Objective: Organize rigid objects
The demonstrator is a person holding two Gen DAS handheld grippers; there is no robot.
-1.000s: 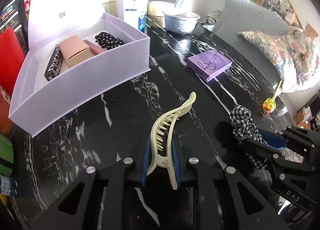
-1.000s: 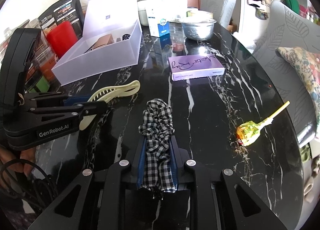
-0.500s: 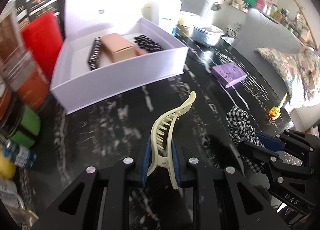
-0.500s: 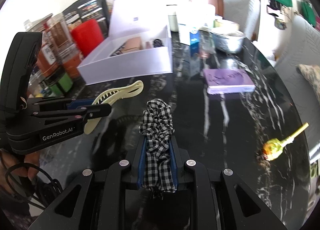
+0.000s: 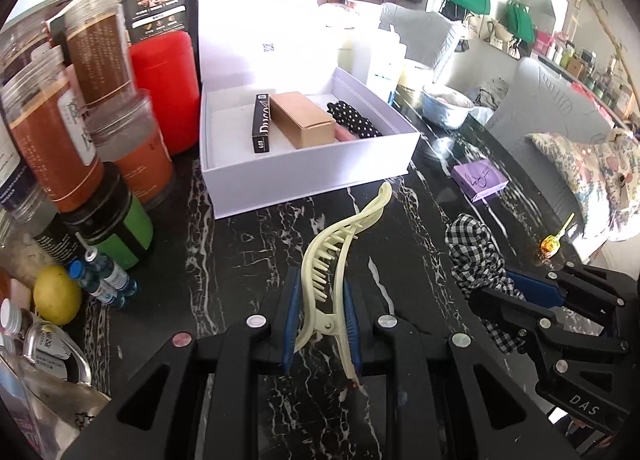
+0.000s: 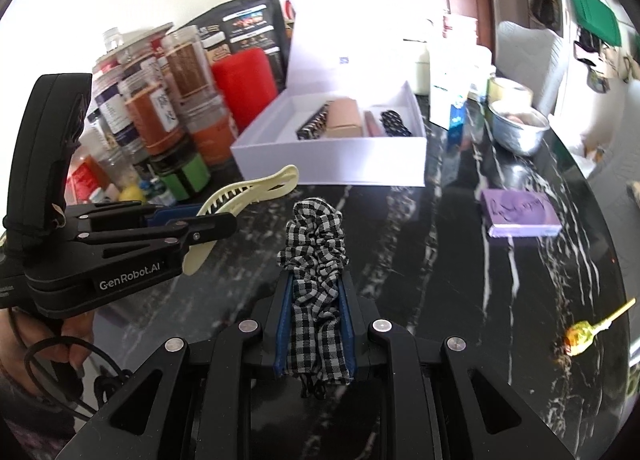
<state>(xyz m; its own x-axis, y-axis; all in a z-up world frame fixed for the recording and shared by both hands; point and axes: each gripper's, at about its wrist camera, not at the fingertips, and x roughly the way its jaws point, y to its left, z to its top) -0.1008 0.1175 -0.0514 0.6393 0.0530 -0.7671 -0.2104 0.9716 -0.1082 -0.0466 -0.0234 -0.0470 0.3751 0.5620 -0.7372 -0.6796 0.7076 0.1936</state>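
Note:
My left gripper (image 5: 320, 300) is shut on a cream hair claw clip (image 5: 340, 252), held above the black marble table (image 5: 240, 244); the clip (image 6: 248, 192) also shows at left in the right wrist view. My right gripper (image 6: 314, 312) is shut on a black-and-white checked scrunchie (image 6: 316, 244), seen at right in the left wrist view as scrunchie (image 5: 476, 252). Ahead stands an open white box (image 5: 304, 176) holding a black carton (image 5: 262, 128), a tan carton (image 5: 304, 124) and a dotted black scrunchie (image 5: 352, 120). The box (image 6: 332, 168) lies just beyond both held items.
Jars and a red canister (image 5: 164, 88) crowd the table's left side, with a lemon (image 5: 56, 294) and small vials. A purple booklet (image 6: 520, 212), a lollipop (image 6: 580, 336) and a metal bowl (image 6: 518, 132) lie to the right. A hand (image 6: 60, 340) grips the left tool.
Both grippers have swung left and risen a little with their items. The white box now sits straight ahead and the jars at the left have come into view.

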